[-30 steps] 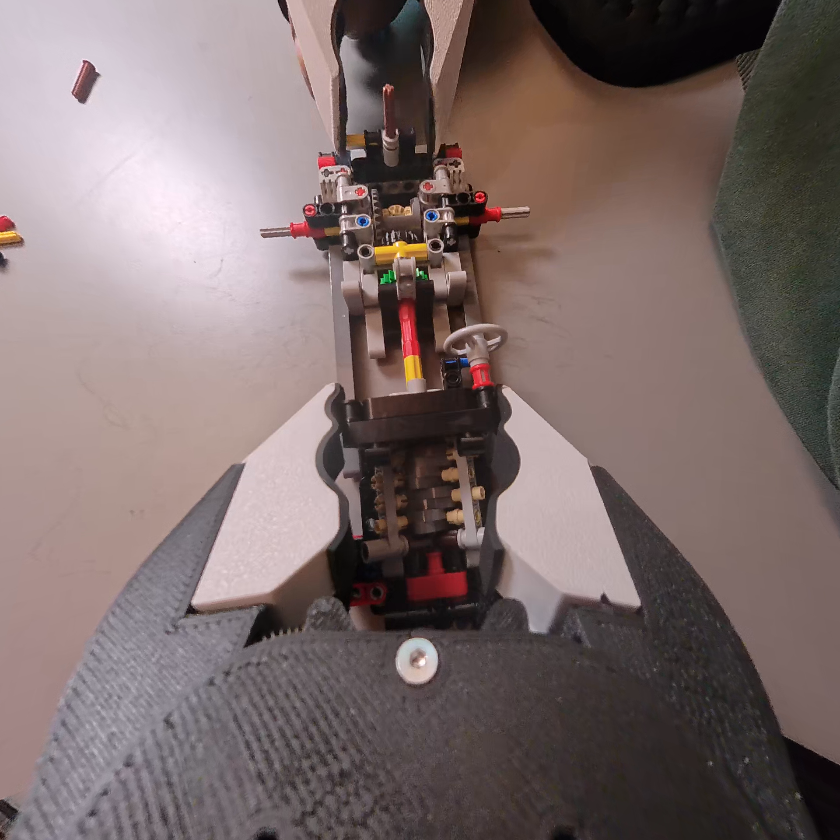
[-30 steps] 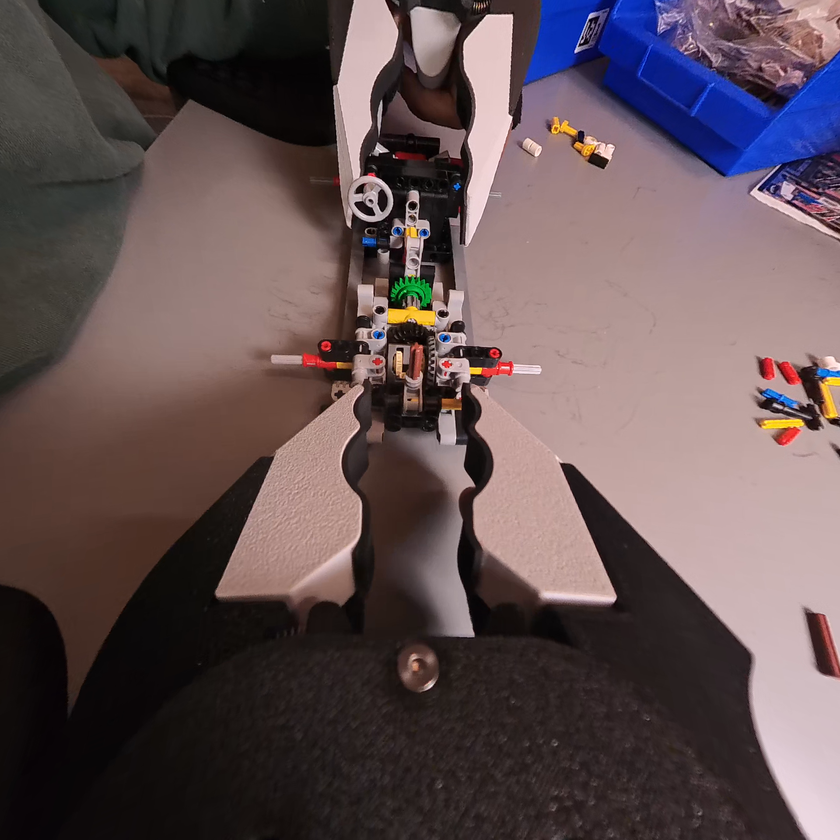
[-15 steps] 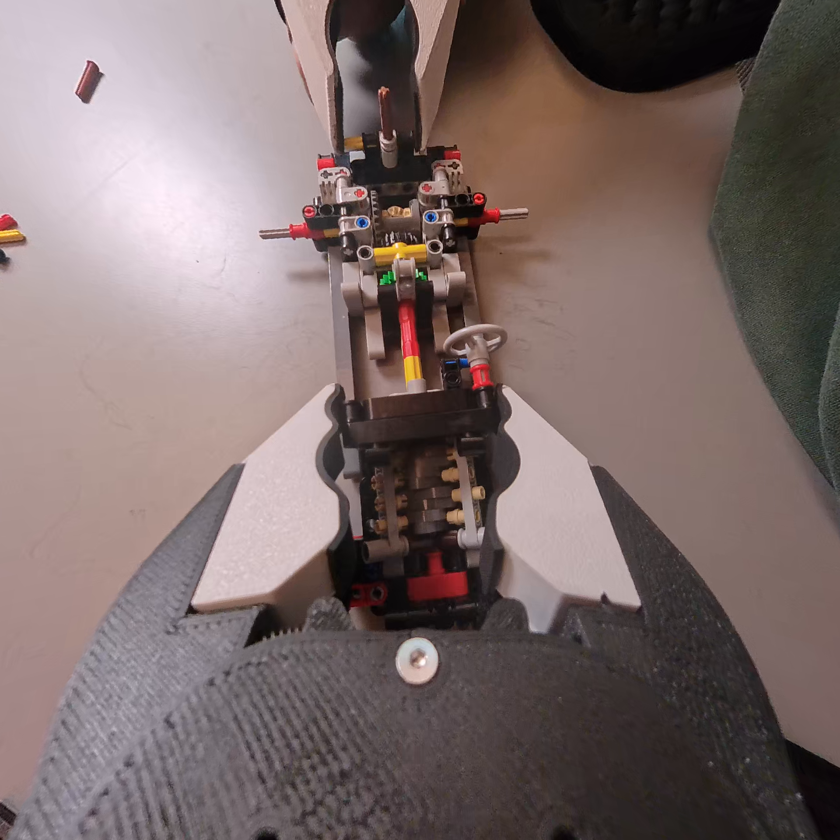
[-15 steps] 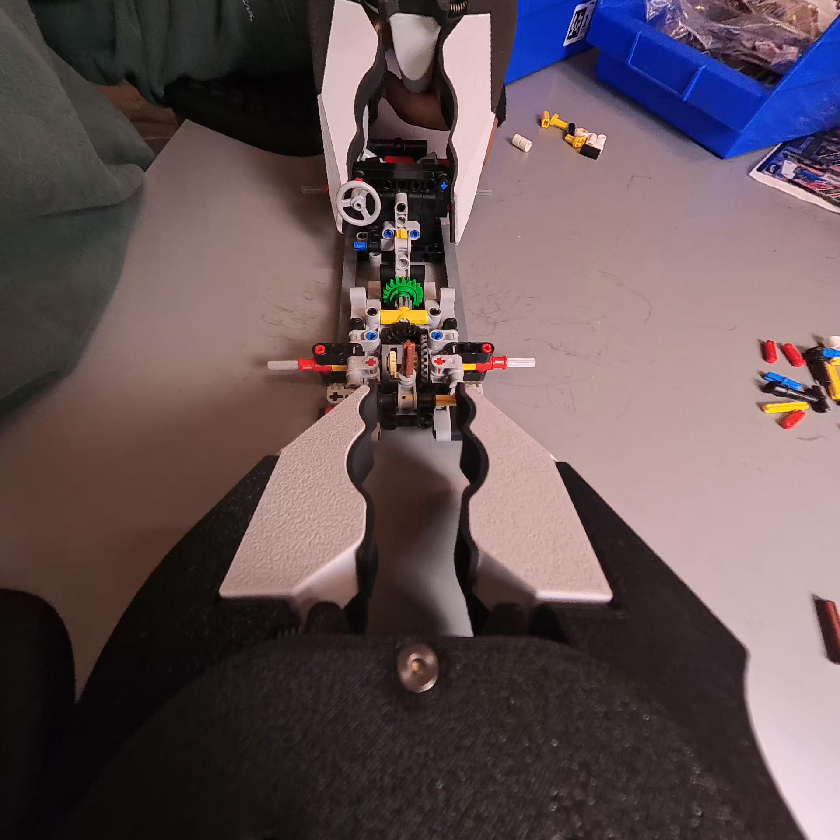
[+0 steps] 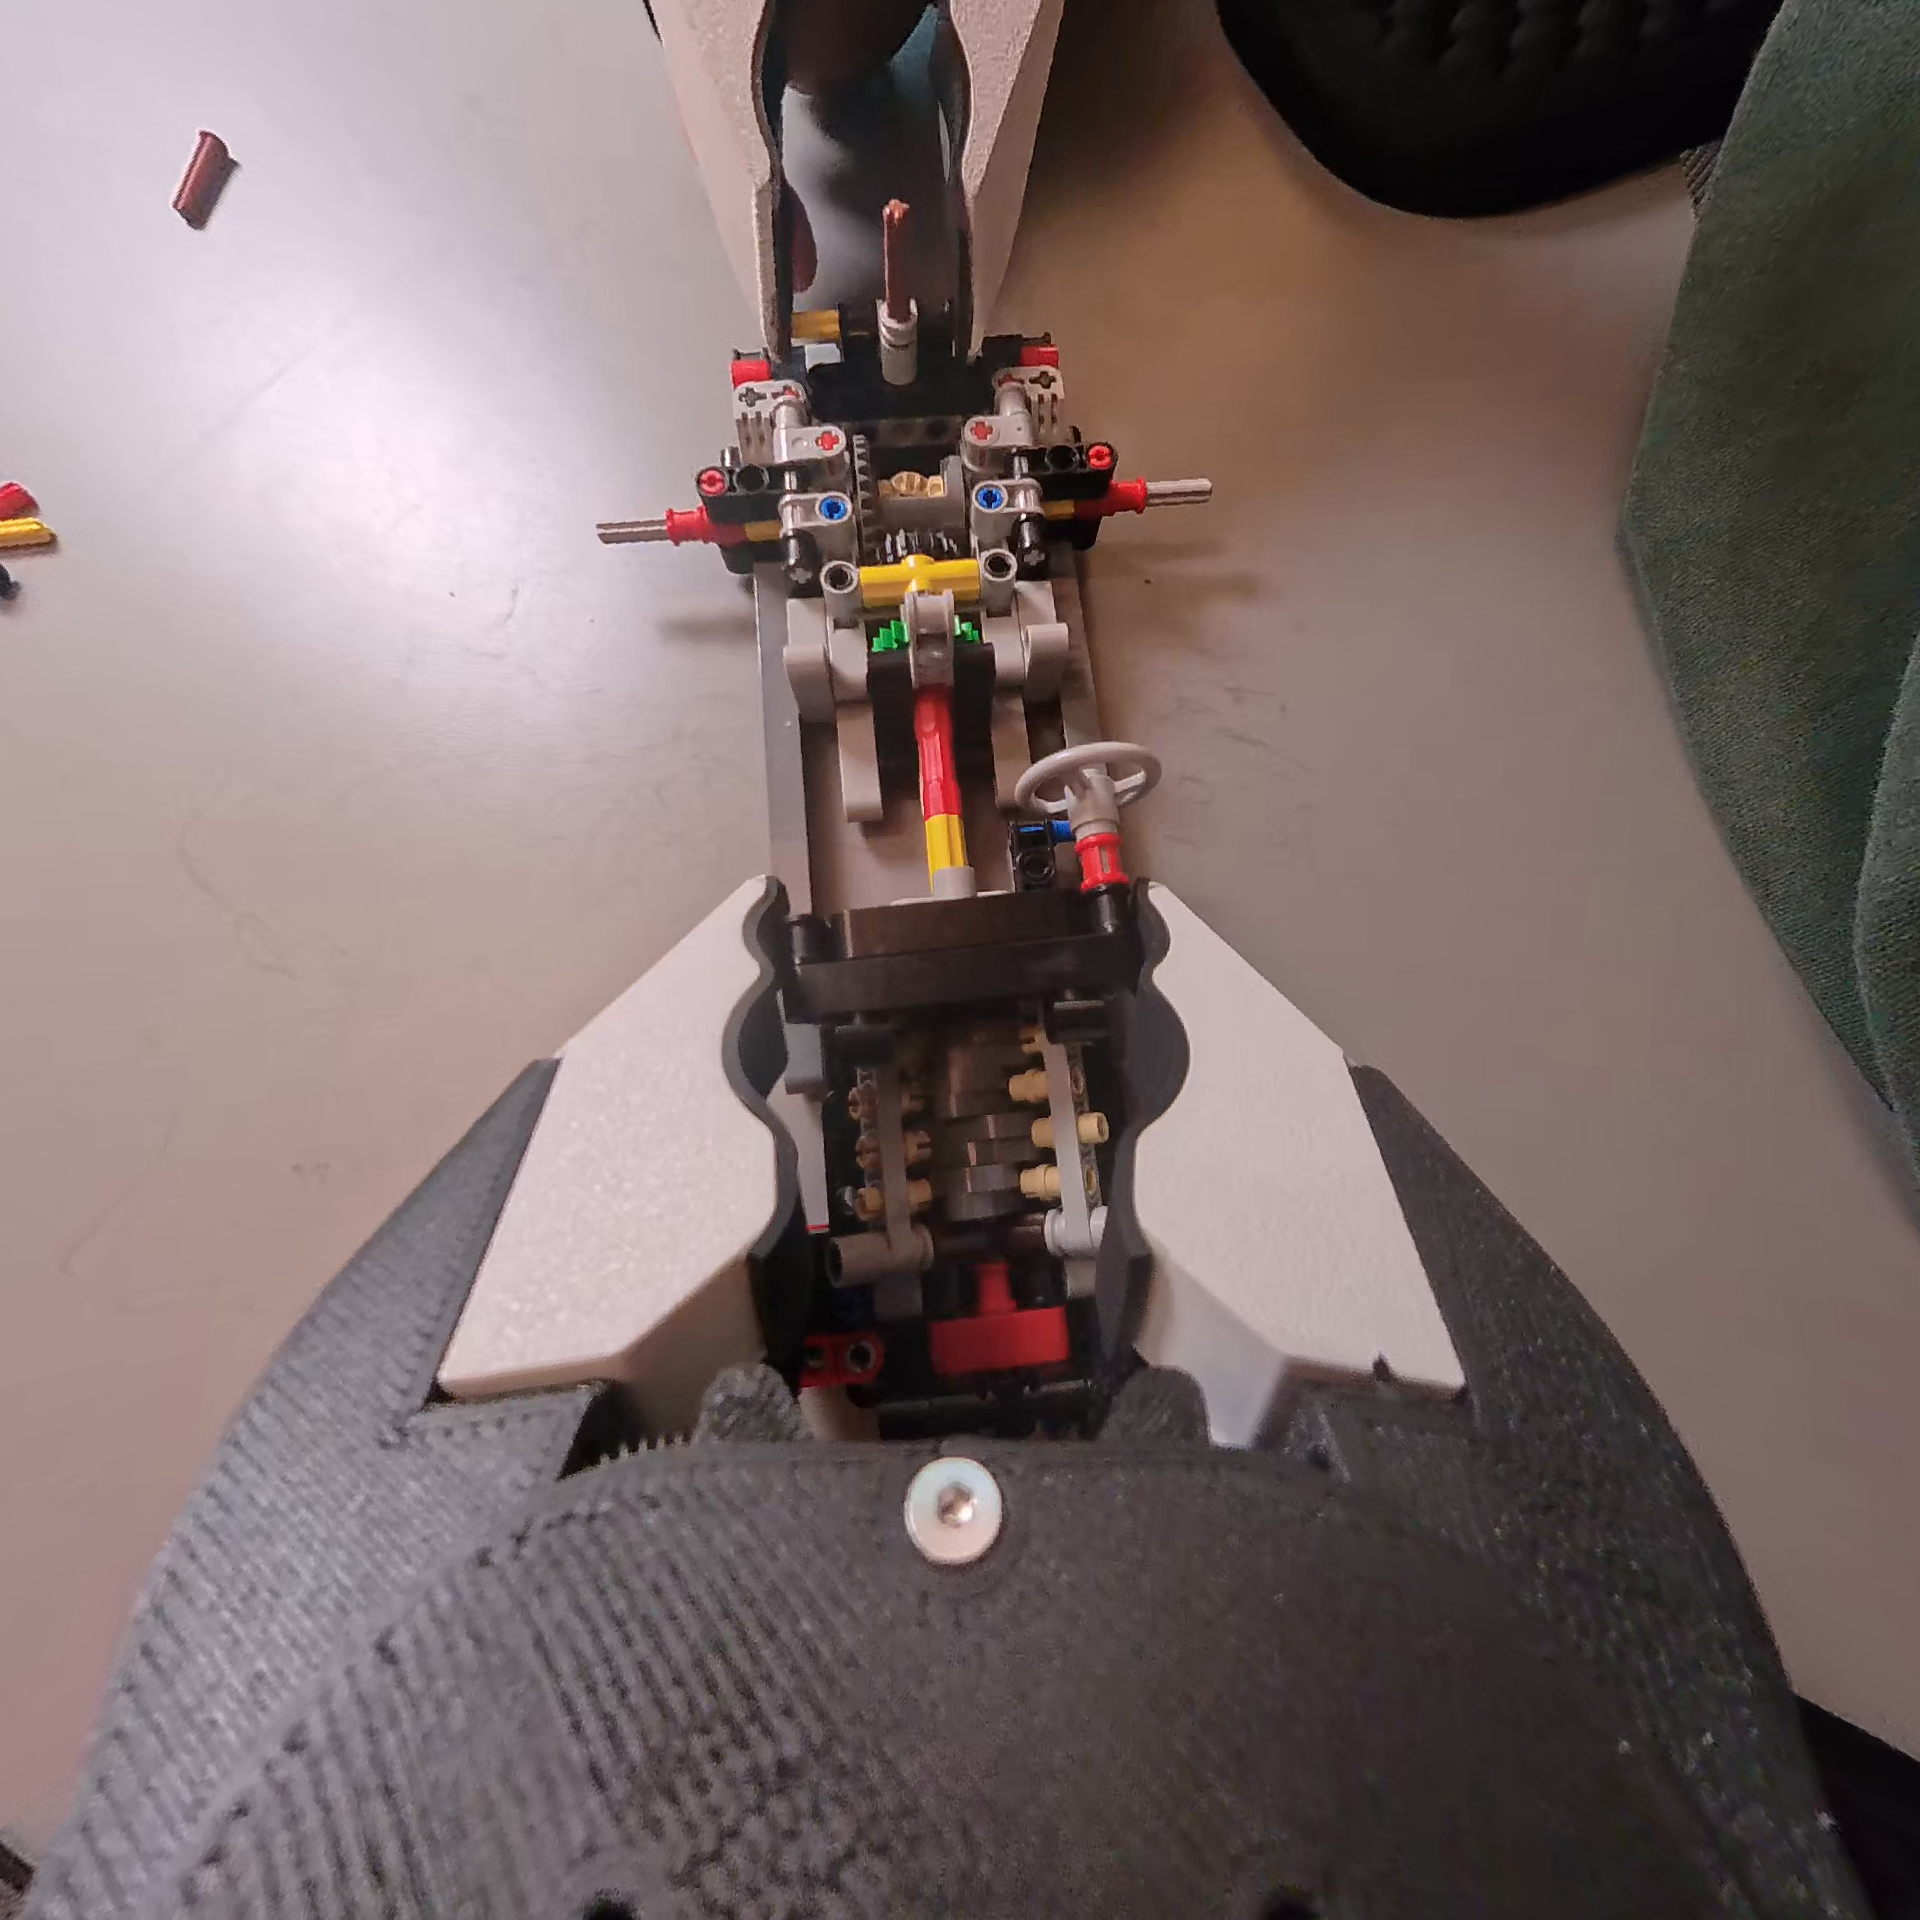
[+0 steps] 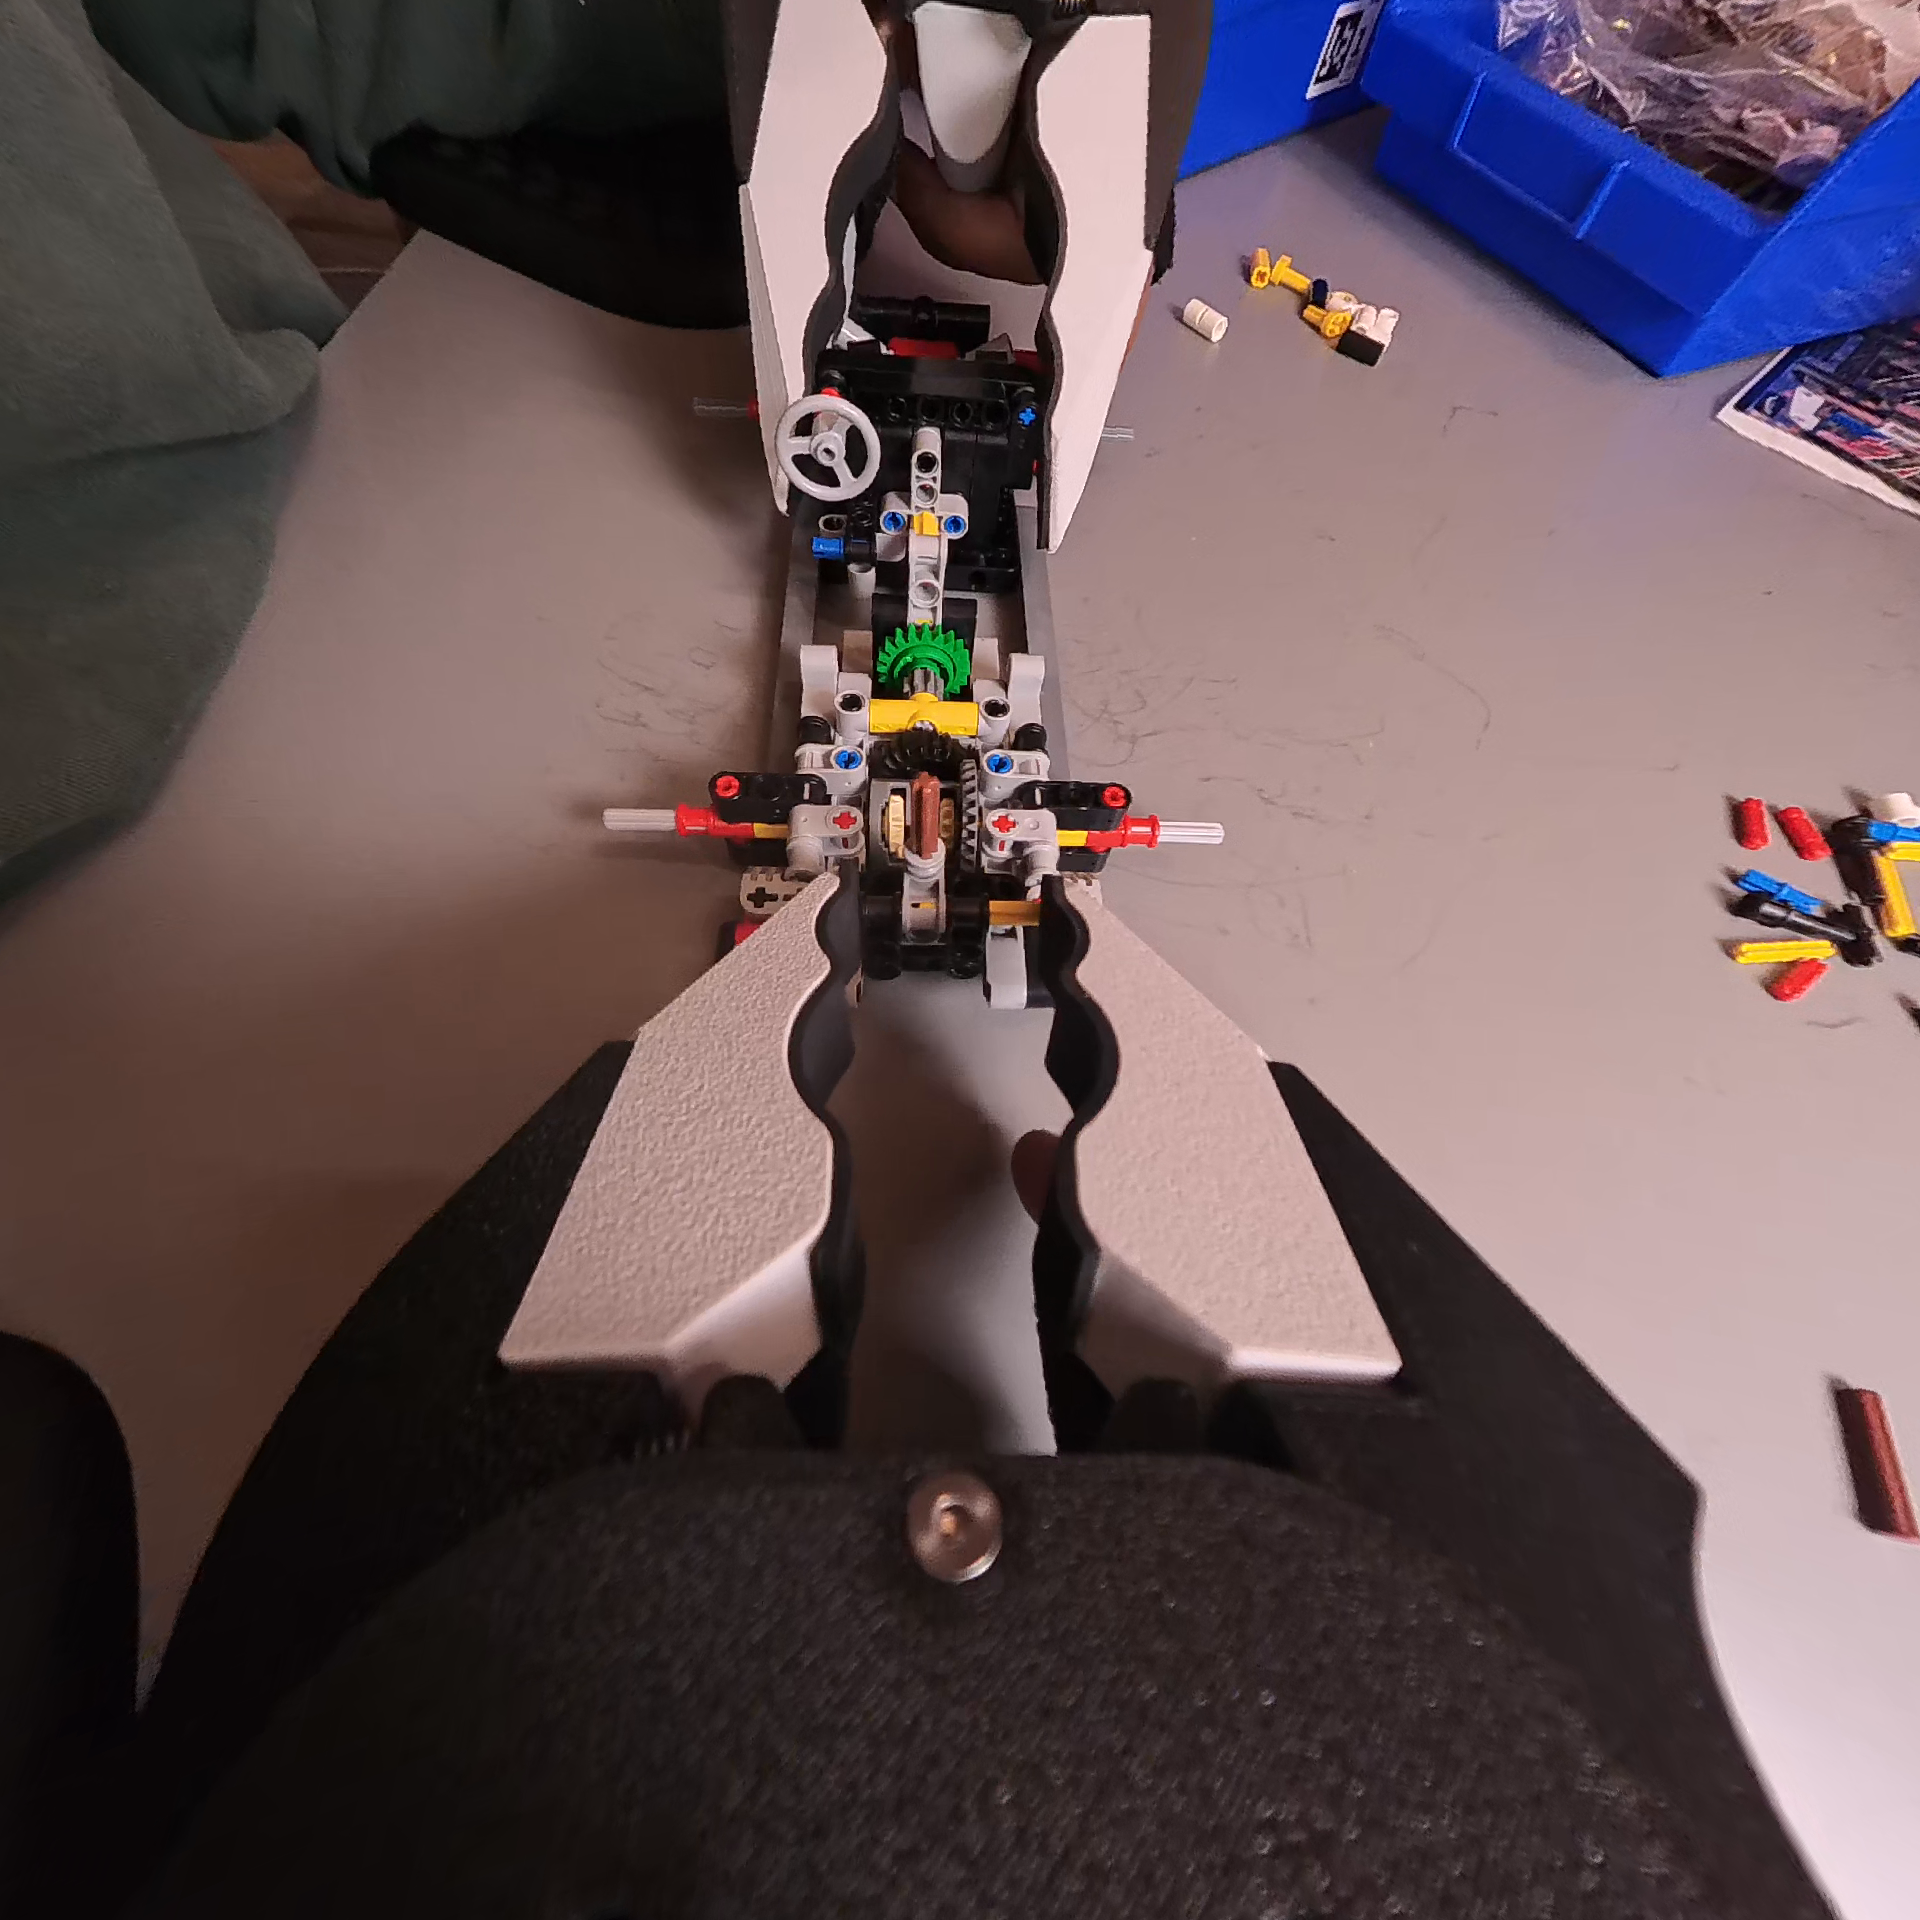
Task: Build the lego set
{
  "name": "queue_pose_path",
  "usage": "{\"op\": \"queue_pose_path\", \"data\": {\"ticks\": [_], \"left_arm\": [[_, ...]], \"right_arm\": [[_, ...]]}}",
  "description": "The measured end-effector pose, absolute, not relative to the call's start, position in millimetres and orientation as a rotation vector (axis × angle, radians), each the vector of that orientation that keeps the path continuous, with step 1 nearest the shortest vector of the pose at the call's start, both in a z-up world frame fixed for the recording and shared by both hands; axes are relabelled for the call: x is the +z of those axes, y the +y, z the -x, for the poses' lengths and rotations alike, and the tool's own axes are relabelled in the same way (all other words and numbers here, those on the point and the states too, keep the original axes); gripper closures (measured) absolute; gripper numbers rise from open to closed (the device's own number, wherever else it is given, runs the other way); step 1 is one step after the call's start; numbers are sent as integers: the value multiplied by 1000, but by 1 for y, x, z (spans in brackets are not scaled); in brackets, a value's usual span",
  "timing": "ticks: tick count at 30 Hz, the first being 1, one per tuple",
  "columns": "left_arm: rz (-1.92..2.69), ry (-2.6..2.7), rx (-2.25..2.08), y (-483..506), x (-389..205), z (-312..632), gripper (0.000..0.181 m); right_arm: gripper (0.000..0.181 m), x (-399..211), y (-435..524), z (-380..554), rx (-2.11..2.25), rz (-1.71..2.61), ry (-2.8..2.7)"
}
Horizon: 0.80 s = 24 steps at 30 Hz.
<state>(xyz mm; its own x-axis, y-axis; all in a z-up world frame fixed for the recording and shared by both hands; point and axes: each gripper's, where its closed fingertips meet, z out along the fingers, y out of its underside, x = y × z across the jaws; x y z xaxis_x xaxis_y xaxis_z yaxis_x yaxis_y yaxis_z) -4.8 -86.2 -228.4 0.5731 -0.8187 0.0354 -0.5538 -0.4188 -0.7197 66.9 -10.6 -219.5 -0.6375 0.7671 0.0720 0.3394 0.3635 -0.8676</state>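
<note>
Left wrist view, item one: your left gripper (image 5: 961, 914). Its jaws are pinching the engine end of the chassis (image 5: 935, 727), fingers pressed to both flanks of the black cross-beam. That end sits deep between them, back to the red block near the palm. No change over the last second.

Item two: your right gripper (image 6: 940, 914), at the opposite end. Its jaws have narrowed a little since a second ago. The tips now appear to touch the rear frame block on either side, just behind the axle stubs. Judged: a light pinch on the very end of the model, not a deep hold.

Item three: brown axle (image 5: 896, 249). It stands upright from a grey sleeve in the rear block, between the right fingers and touching neither. Unmoved.

Item four: the chassis lies flat on the table (image 6: 1351, 675), spanning from one pair of jaws to the other. Its steering wheel (image 5: 1086, 774) sits just ahead of the left fingertips.

Outward of the right jaws:
- loose coloured pins (image 6: 1829, 894), well off to the right
- a brown part (image 6: 1875, 1475) on the table, nearer the wrist
- a small cluster of parts (image 6: 1320, 301) beside the blue bin (image 6: 1621, 208)

Meaning for you: the model is now braced at both ends, which probably readies a press or seating step at the rear. The pin supply is untouched, so much of the build remains.
</note>
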Motion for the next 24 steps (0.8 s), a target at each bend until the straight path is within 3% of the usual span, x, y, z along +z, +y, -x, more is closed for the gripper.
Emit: {"op": "queue_pose_path", "data": {"ticks": [24], "left_arm": [[2127,1104,-507,-84,-229,5,118]], "right_arm": [[159,-219,-16,-70,1197,889,-2179]]}}
